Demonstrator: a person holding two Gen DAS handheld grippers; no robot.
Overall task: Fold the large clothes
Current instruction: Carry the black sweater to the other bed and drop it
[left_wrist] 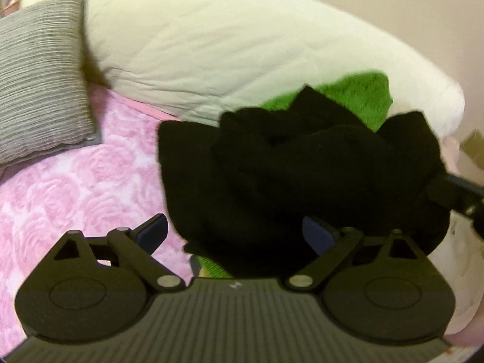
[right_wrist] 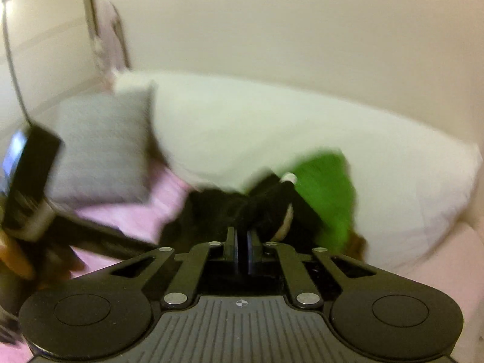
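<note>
A grey cushion (left_wrist: 39, 81) leans beside a white duvet (left_wrist: 211, 51) on the pink rose-patterned bedspread (left_wrist: 75, 187).

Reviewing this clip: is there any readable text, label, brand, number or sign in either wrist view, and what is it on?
No readable words or numbers in either view.
Small white mark on the left claw's ribbed body: too small and blurred to read.
Small crosshair symbol on the right claw's ribbed body: a sign only, no lettering.
White tag-like patch on the black garment: blurred, nothing legible.
Lit screen at the left edge: blurred, nothing legible.
</note>
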